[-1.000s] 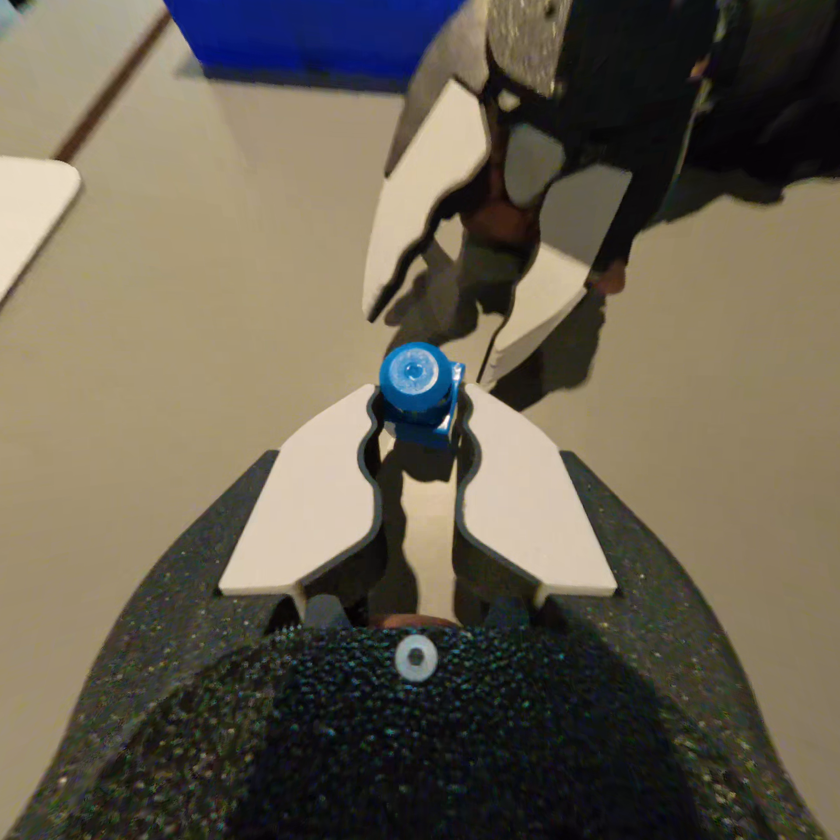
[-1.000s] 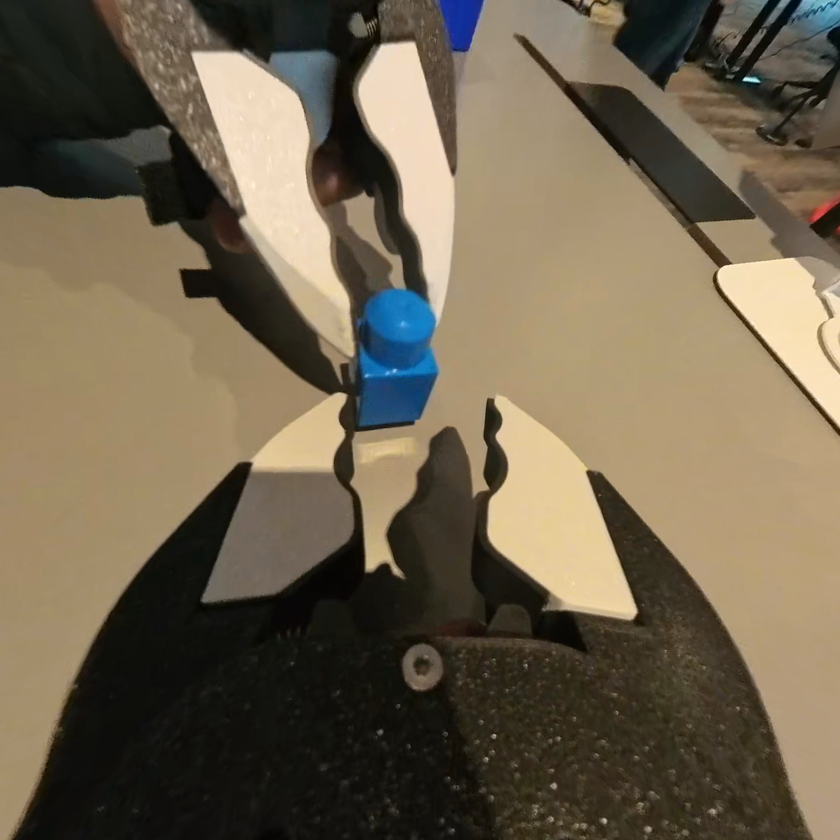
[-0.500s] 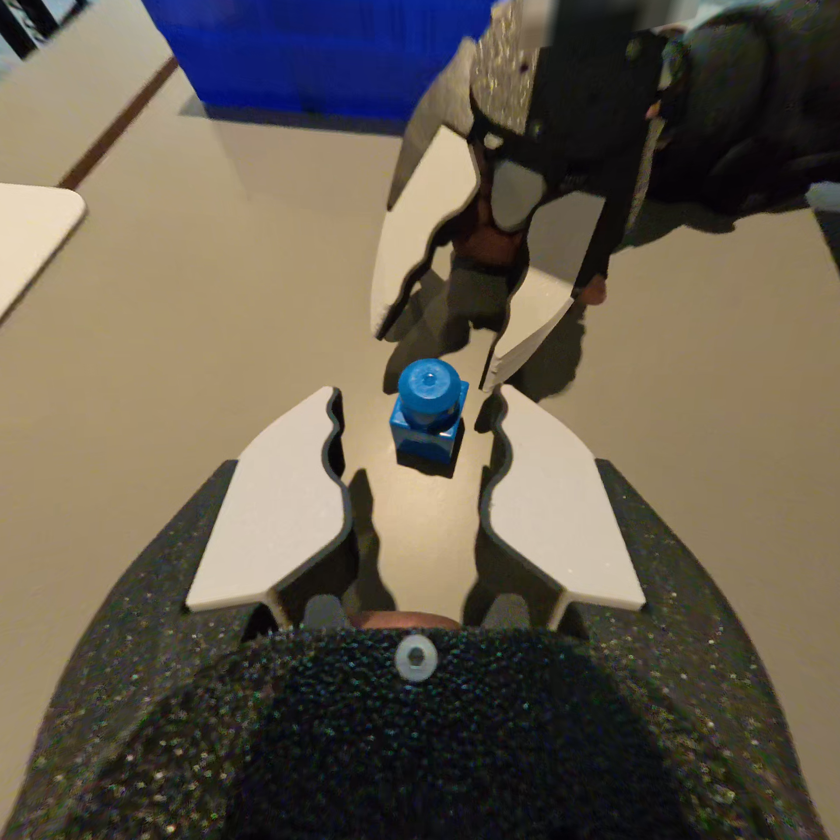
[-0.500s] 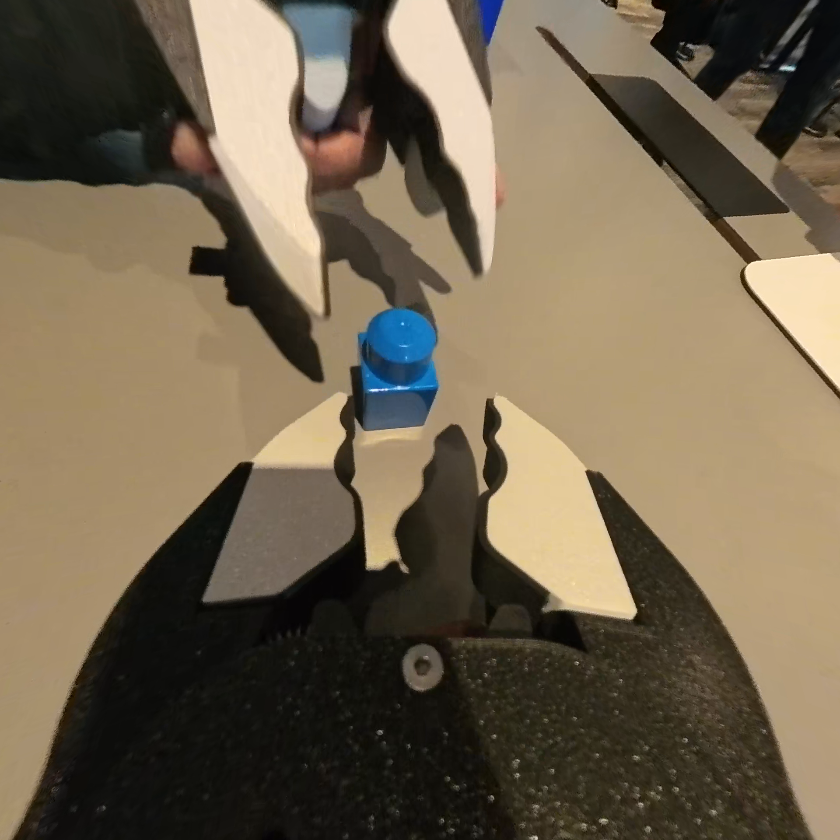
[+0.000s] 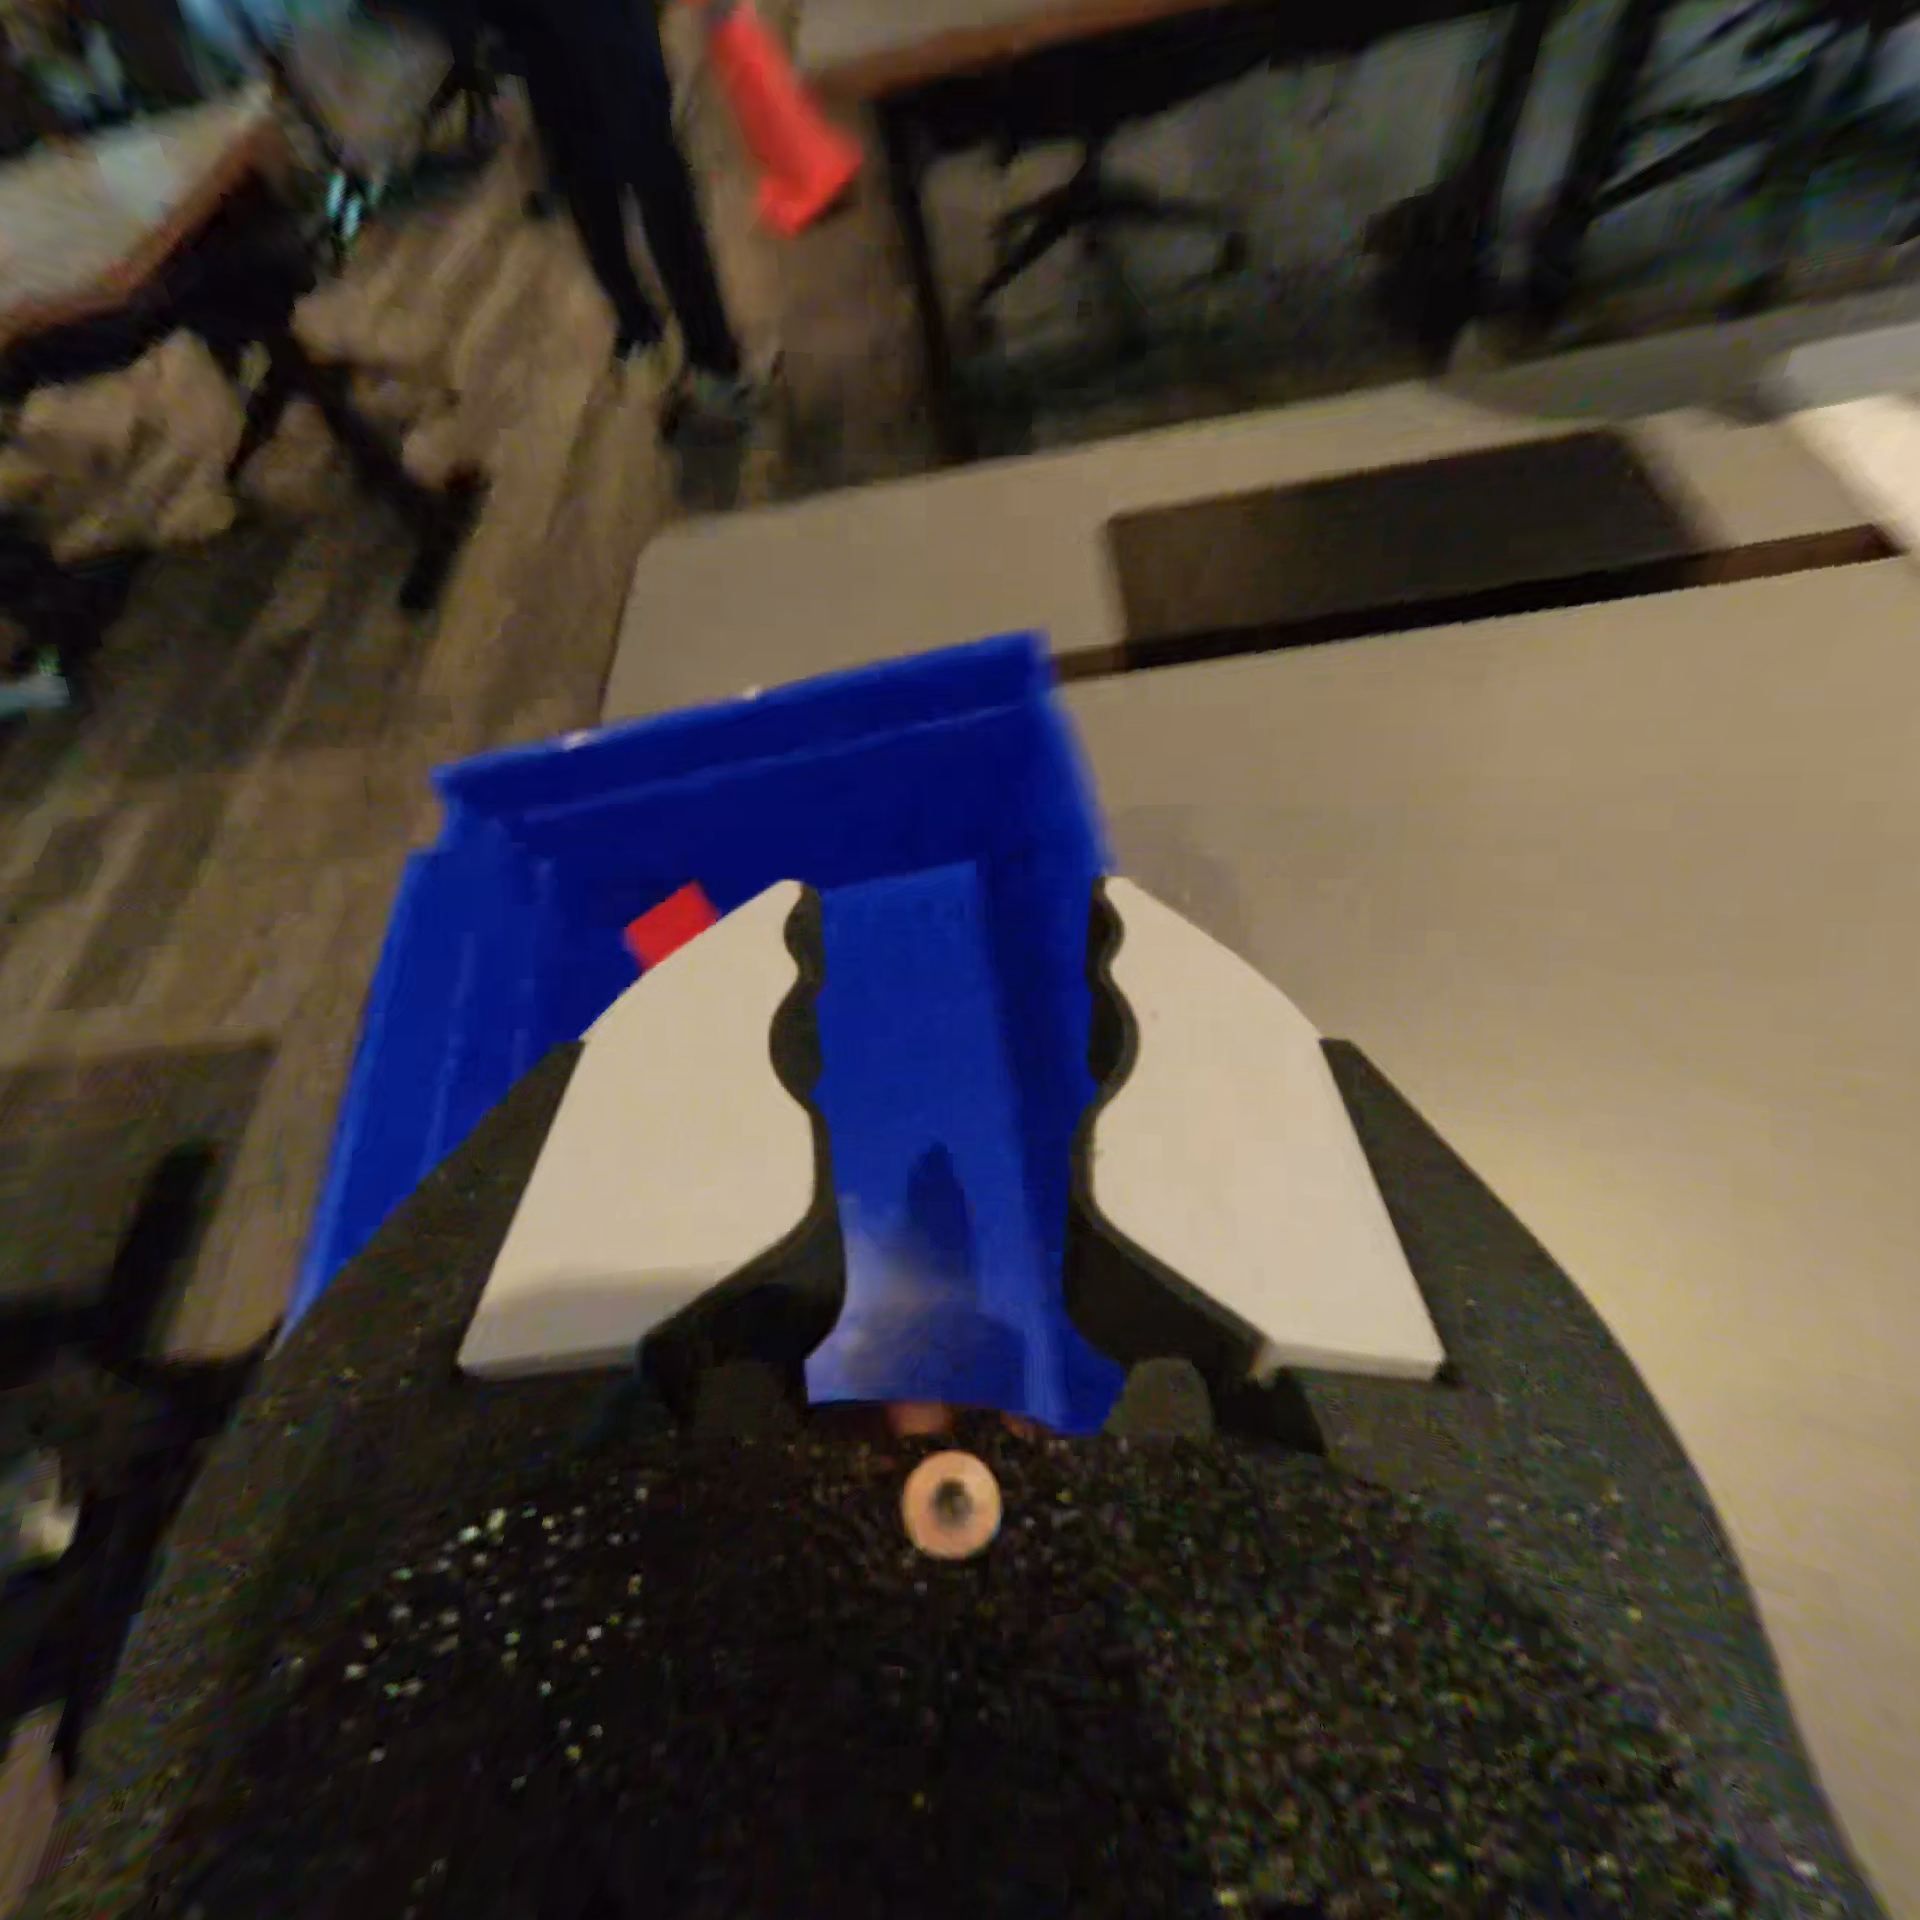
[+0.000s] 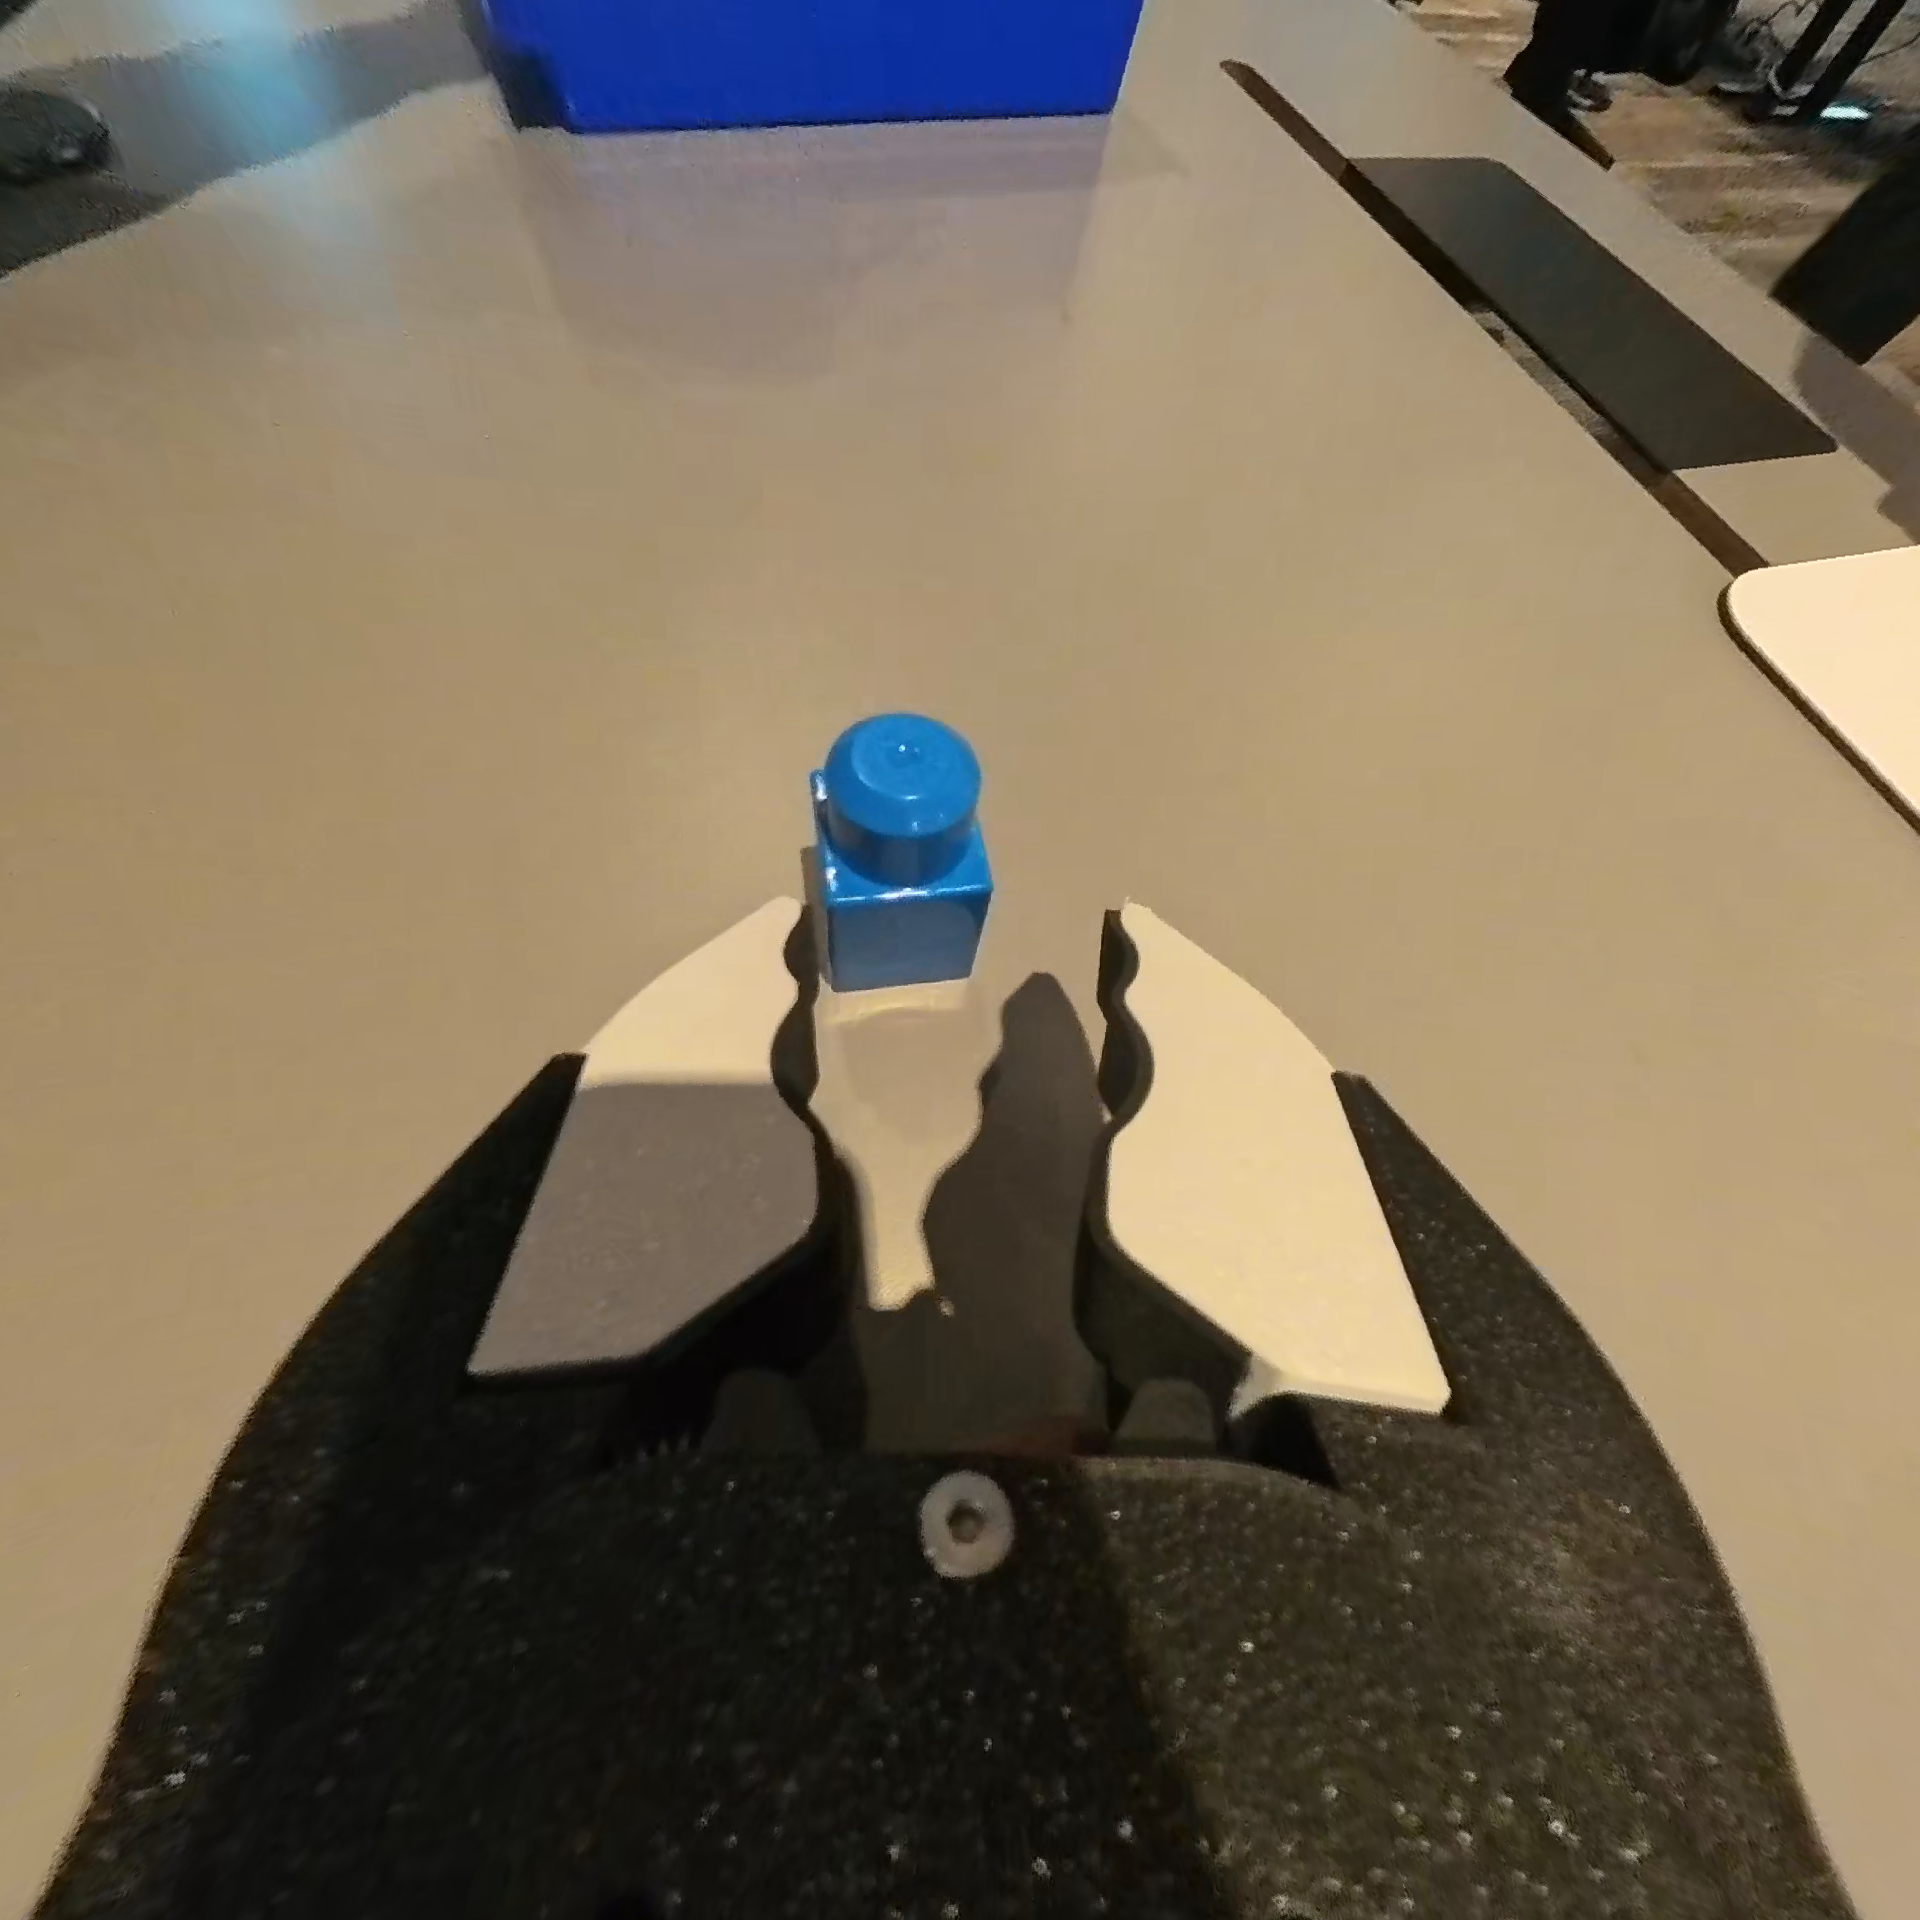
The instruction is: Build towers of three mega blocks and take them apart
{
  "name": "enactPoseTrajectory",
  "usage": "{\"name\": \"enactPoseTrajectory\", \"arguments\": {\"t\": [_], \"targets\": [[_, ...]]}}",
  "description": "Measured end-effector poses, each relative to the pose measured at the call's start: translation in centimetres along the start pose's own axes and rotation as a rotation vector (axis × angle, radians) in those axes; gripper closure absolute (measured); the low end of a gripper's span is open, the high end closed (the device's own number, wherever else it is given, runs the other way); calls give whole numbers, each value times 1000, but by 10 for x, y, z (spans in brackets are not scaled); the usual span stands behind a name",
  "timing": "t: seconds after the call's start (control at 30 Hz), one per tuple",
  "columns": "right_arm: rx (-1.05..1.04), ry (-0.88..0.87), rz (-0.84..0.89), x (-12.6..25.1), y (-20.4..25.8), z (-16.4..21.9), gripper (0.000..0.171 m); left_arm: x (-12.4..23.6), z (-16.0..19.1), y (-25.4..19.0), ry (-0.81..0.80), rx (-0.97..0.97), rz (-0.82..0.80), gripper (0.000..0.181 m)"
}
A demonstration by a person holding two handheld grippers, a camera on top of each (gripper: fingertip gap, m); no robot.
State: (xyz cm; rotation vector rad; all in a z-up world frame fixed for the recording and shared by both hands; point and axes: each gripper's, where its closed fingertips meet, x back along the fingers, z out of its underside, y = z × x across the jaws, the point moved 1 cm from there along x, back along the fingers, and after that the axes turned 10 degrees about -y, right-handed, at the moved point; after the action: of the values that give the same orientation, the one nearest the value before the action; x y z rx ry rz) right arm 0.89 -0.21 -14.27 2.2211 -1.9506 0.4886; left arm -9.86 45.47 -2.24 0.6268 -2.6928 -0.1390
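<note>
A single blue mega block (image 6: pixel 902 862) stands upright on the grey table (image 6: pixel 520 623), its stud up. My right gripper (image 6: pixel 951 914) is open and empty, with the block just ahead of its fingertips, close to the left one. My left gripper (image 5: pixel 948 899) is open and empty, held above the blue bin (image 5: pixel 748 821). A red block (image 5: pixel 673 923) lies inside the bin, partly hidden by my left finger (image 5: pixel 686 1122). The left gripper does not show in the right wrist view.
The blue bin also shows at the table's far edge in the right wrist view (image 6: pixel 810 62). A black panel (image 6: pixel 1579 312) lies along the right side and a white board (image 6: pixel 1839 665) at the far right. A person's legs (image 5: pixel 623 187) stand beyond the table. The grippers' ends are close to 50 cm from one another. About 20 cm separates my left fingertips from the red block (image 5: pixel 673 923).
My left gripper let go of the blue block, opened, and swung away from it to above the blue bin. The block stays on the table. My right gripper has barely moved.
</note>
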Motion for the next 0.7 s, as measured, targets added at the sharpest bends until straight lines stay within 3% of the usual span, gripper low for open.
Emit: {"name": "enactPoseTrajectory", "arguments": {"t": [0.2, 0.4, 0.43, 0.6, 0.7], "targets": [[-19, -2, -10, 0, 0, 0, 119, -78, 84, 67, 357, 101, -78, 124], [-57, -20, -23, 1, -2, -3, 121, -115, 134, 91, 543, 71, -160, 127], [-68, -24, -27, 2, -3, -3, 121, -119, 133, 94, 517, 68, -173, 138], [-110, -49, -36, 4, -6, -6, 123, -116, 129, 91, 456, 77, -119, 143], [-116, -69, -26, 6, -8, -8, 123, -103, 97, 81, 309, 77, -108, 144]]}}
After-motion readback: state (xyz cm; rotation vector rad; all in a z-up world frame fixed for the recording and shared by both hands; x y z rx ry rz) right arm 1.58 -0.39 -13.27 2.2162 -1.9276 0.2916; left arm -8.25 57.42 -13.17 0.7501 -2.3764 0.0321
